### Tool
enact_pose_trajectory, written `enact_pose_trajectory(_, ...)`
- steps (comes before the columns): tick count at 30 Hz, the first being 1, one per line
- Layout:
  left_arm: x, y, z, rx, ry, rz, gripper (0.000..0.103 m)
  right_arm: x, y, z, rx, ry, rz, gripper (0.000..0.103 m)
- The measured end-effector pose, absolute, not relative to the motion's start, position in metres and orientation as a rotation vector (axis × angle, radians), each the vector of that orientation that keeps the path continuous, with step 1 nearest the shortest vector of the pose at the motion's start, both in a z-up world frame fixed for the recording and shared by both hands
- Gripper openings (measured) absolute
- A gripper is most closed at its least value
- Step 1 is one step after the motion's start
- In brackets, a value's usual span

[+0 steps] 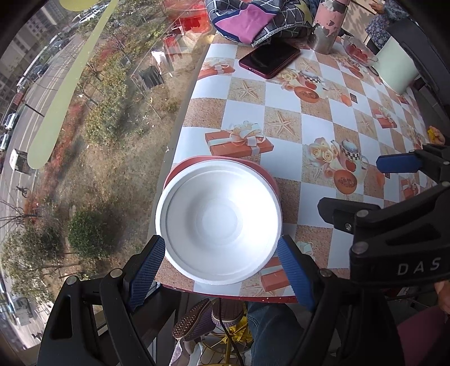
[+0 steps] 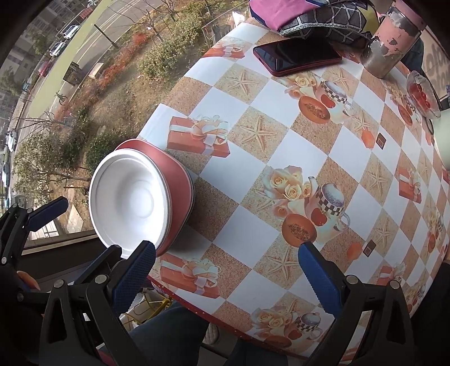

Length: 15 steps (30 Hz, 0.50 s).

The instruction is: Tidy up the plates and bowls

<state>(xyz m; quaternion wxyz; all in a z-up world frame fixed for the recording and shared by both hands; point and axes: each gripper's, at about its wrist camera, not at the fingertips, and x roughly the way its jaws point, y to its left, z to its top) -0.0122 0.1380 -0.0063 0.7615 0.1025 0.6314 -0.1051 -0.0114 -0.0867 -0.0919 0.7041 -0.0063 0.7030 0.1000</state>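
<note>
A: Bowls first: where do they sit?

B: A white foam bowl (image 1: pixel 219 222) is nested in a red bowl (image 1: pixel 268 176), and the pair stands on the worktop (image 1: pixel 309 132) at its near corner, by the edge that runs along the window. In the right wrist view the same white bowl (image 2: pixel 128 197) sits in the red one (image 2: pixel 177 194), whose wall shows on the side away from the window.

A: And the fingers around that stack?

B: The left gripper (image 1: pixel 222 270) points down over the white bowl with its blue fingers (image 1: pixel 147 267) spread wide, one on each side of the bowl's near rim. Whether the pads touch the rim I cannot tell; nothing is pinched. The right gripper (image 2: pixel 226 274) has its fingers (image 2: pixel 319 277) spread as well, over bare tablecloth beside the stack. Its nearer finger lies close to the white bowl's rim and holds nothing. In the left wrist view the right gripper (image 1: pixel 362 187) appears beside the stack, away from the window.

A: What lies beyond the stack?

B: The checked tablecloth with gift boxes, starfish and teapots printed on it. Farther on lies a dark phone (image 1: pixel 268 59) in a red case, flat on the worktop. Behind that are a folded patterned cloth (image 1: pixel 253 19) and a pink and silver tumbler (image 1: pixel 329 25). Well off to the side stands a small glass dish (image 2: pixel 423 94) with something red in it.
</note>
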Motion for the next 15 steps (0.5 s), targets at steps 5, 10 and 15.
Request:
enact_pose_trajectory(5, -0.0096, 0.1361, -0.0075, 0.232, 1.382, -0.23, 0.084, -0.0098, -0.0887, -0.0926, -0.006, 1.563, 0.223, 0.102)
enact_pose_trajectory(10, -0.0068, 0.1366, -0.0087, 0.236, 1.391, -0.222, 0.085, -0.0077, -0.0902, -0.0942, 0.001, 1.567, 0.223, 0.102)
enact_pose_trajectory(15, -0.0028, 0.1396, -0.0013, 0.156, 1.373, -0.284, 0.085, -0.0039, -0.0935, -0.095, 0.026, 1.566, 0.229, 0.102)
